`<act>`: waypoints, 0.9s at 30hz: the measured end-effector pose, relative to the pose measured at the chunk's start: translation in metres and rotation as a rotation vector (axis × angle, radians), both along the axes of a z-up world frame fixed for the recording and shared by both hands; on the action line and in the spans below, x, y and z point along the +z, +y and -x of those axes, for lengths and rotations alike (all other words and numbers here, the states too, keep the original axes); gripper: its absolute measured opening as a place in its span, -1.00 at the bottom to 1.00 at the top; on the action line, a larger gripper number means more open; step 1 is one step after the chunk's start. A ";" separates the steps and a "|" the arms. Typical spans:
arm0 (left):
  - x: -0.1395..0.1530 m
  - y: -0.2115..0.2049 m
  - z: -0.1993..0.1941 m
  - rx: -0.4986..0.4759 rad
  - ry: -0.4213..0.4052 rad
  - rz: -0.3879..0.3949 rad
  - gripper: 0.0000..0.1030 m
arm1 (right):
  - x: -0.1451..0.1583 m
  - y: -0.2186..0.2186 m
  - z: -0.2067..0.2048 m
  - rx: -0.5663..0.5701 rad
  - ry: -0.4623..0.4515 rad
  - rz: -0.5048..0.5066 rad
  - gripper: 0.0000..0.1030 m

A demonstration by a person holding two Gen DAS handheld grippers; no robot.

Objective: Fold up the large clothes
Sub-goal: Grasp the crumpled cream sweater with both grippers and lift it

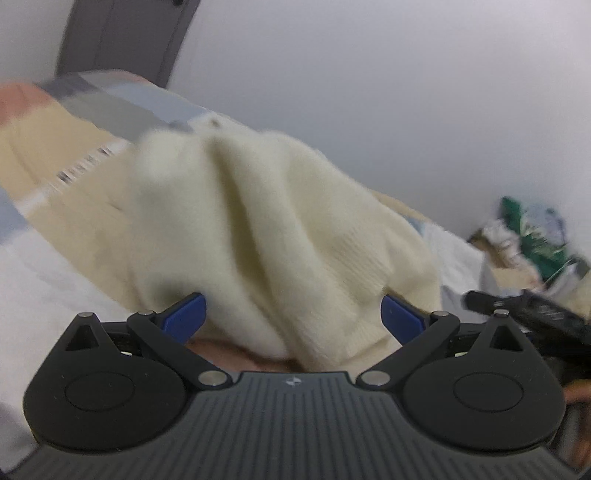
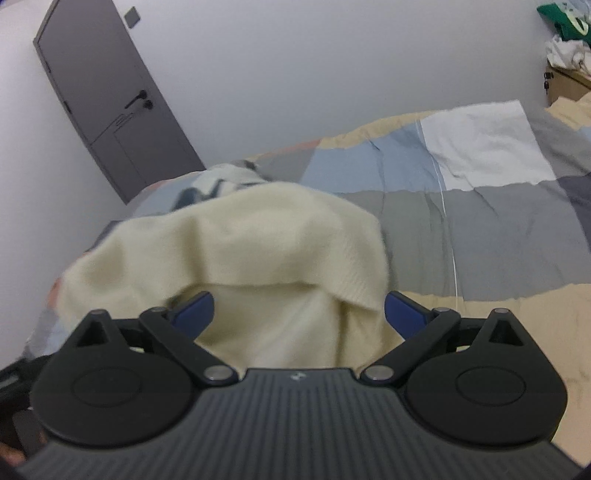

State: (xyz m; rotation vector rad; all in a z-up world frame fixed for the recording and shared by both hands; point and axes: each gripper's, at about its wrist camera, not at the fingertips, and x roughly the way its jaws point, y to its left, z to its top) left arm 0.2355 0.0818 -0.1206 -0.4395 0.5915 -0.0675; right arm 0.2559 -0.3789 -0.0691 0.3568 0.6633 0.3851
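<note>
We see a big bed (image 2: 480, 229) with a patchwork cover in grey, blue, white and tan. Its far edge runs along a plain white wall (image 2: 295, 74), and a dark door (image 2: 110, 107) stands at the left. The right half of the bed lies bare, so there is plenty of open room there.

A cream sweater (image 2: 229, 251) lies bunched up on the bed, right in front of us. In the left view the same sweater (image 1: 266, 236) rises in soft folds.

Our left gripper (image 1: 293, 314) has its jaws spread wide, with the sweater's hem between the blue tips. Our right gripper (image 2: 299, 314) also has its jaws spread wide, with the sweater's turned-over edge between them.

A brown box (image 2: 569, 83) sits past the bed's right corner, with clothes (image 2: 565, 33) piled on top.
</note>
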 end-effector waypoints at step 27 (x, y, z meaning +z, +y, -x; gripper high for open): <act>-0.010 0.021 0.025 0.019 -0.164 0.210 -0.59 | 0.011 0.003 0.026 0.124 -0.280 0.091 -0.86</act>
